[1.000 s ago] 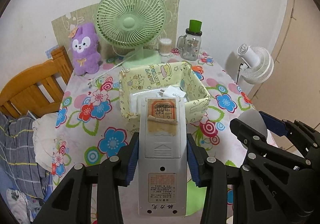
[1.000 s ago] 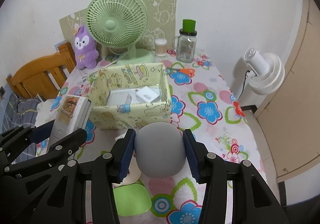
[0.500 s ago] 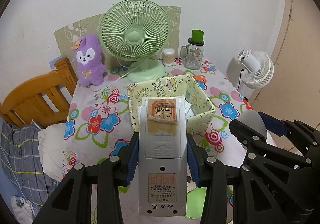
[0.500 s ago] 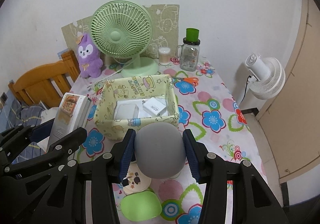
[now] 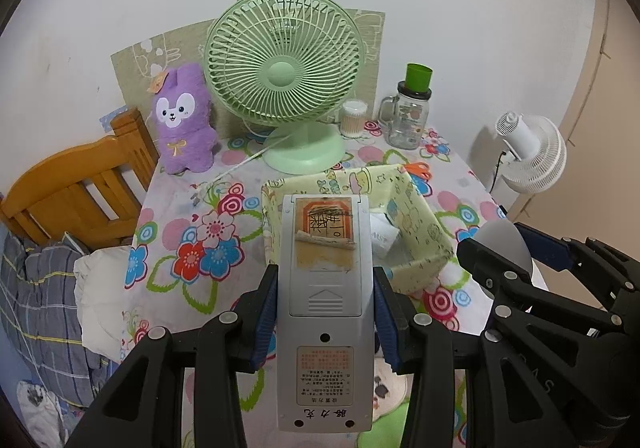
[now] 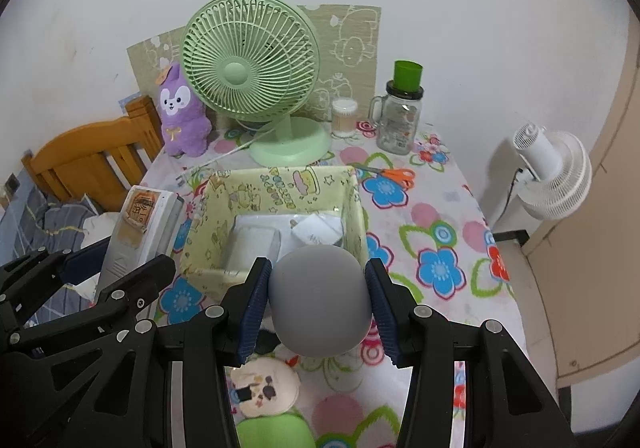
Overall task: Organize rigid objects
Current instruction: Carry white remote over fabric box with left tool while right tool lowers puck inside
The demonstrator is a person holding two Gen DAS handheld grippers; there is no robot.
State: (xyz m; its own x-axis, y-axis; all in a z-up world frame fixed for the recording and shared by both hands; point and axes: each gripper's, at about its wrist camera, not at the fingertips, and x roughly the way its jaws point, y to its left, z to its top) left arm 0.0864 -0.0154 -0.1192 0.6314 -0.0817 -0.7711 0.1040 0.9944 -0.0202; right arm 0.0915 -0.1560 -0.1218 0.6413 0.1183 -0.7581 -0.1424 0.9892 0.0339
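Your left gripper (image 5: 325,312) is clamped on a grey remote control (image 5: 325,312), your right gripper (image 6: 318,304) on a rounded grey speaker (image 6: 318,298); both hang above the flowered bench (image 6: 436,232), just short of the yellow fabric basket (image 6: 280,184).

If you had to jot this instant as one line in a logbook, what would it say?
left gripper: shut on remote control | right gripper: shut on grey rounded object | yellow fabric box: ahead on table, white items inside
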